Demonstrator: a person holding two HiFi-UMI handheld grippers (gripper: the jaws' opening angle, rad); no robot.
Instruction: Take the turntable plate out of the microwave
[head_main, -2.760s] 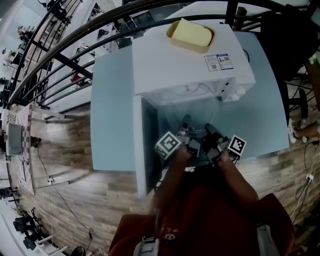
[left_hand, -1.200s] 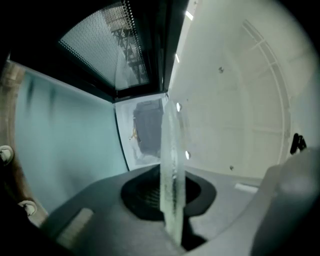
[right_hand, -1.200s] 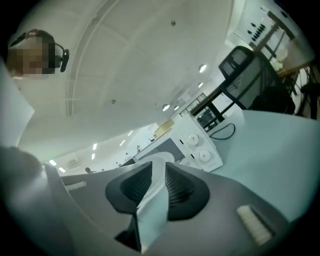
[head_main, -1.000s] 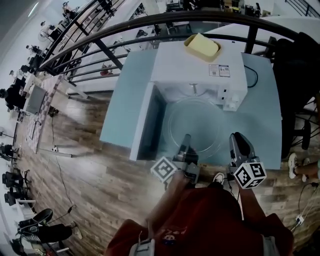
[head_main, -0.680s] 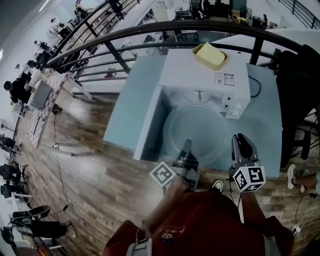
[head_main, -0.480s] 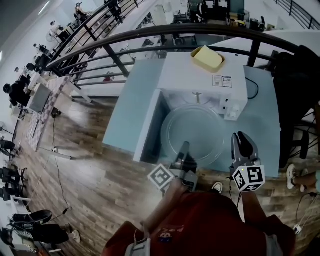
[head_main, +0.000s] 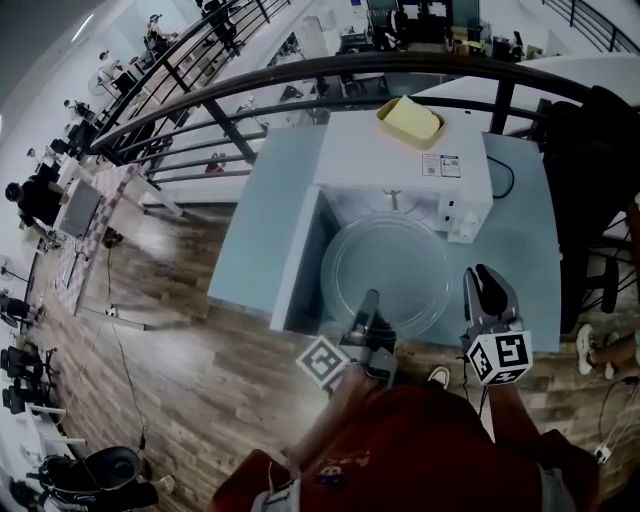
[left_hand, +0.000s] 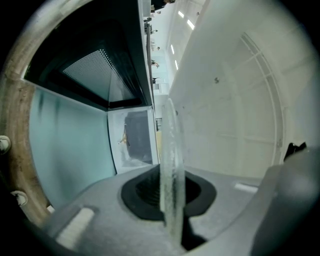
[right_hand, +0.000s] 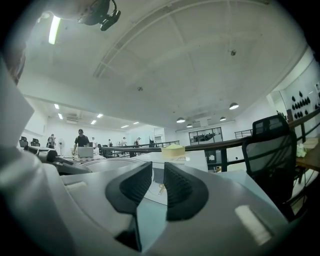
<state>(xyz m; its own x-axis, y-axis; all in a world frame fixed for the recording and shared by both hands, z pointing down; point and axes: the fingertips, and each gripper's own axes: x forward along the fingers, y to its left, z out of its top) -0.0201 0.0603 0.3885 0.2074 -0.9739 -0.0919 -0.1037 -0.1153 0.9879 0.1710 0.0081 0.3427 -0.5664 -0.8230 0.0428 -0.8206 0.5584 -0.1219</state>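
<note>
One glass turntable plate (head_main: 392, 272) hangs level in front of the white microwave (head_main: 400, 160), above the pale blue table (head_main: 250, 240). Being clear, it is hard to trace. Its far rim lies close to the microwave's open front, and I cannot tell whether it is fully out. In the left gripper view only a thin edge-on strip of the plate (left_hand: 170, 135) shows.

The left gripper (head_main: 370, 302) is clamped on the plate's near rim, both pads pressed against the glass. The right gripper (head_main: 486, 278) sits just beside the plate's right rim. Its jaws stand a little apart with nothing between them, as the right gripper view (right_hand: 157, 187) shows.

There are two grippers and two marker cubes, one on the left (head_main: 325, 362) and one on the right (head_main: 497, 356). The cubes cover the person's hands.

The single microwave door (head_main: 298, 255) stands open at the left. The cavity is hidden under the microwave's top, which carries one yellow container (head_main: 408, 120) and one printed label (head_main: 445, 165). A black chair (head_main: 600, 170) is cut off at the right edge.
</note>
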